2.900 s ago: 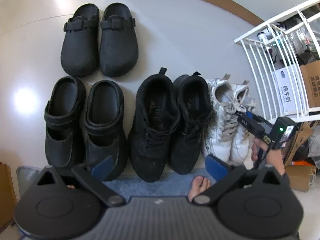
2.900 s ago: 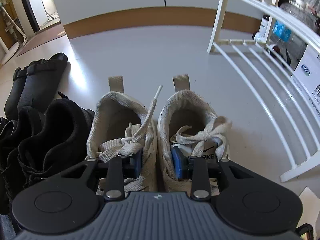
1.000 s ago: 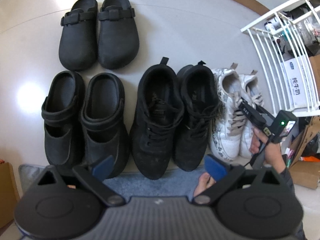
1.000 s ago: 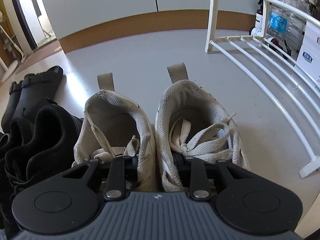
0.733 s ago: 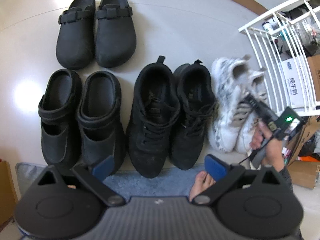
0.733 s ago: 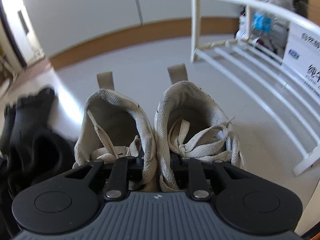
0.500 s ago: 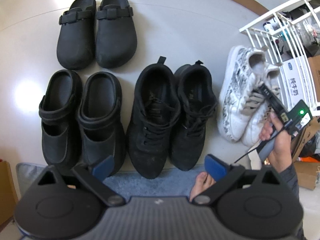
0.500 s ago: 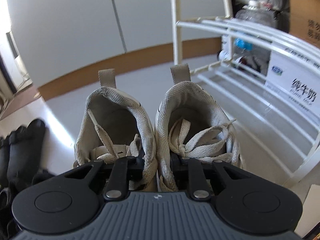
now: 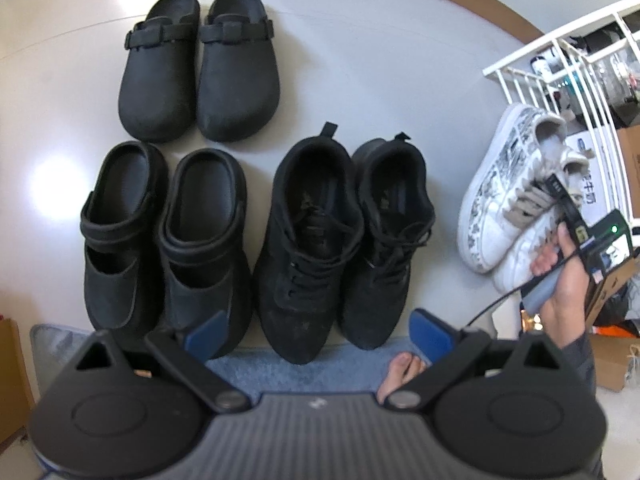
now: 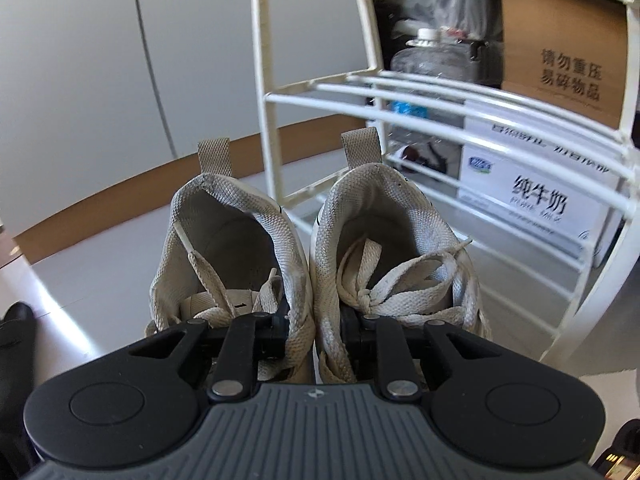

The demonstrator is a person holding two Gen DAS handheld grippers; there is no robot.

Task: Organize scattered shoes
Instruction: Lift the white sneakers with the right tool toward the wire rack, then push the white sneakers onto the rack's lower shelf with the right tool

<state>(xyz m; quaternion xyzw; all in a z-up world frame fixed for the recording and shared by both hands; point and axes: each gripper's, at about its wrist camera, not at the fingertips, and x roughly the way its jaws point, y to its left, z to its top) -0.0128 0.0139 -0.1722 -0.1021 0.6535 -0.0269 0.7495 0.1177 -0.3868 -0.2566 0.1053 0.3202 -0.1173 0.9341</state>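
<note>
The pair of white sneakers hangs off the floor with my right gripper shut on their two inner walls pressed together, heels pointing at the white wire shoe rack. The left wrist view shows the same white sneakers lifted at the right, beside the white wire shoe rack, with a hand on my right gripper. My left gripper hangs open above the floor, nothing between its blue pads. Below it black sneakers, black strap clogs and black buckle clogs stand in pairs.
A blue mat with a bare foot on it lies at the near edge. Boxes and a large water bottle stand behind the rack. A brown skirting runs along the wall.
My right gripper has lifted the white sneakers off the floor and swung them right, away from the black sneakers and toward the wire rack. The left gripper has stayed still.
</note>
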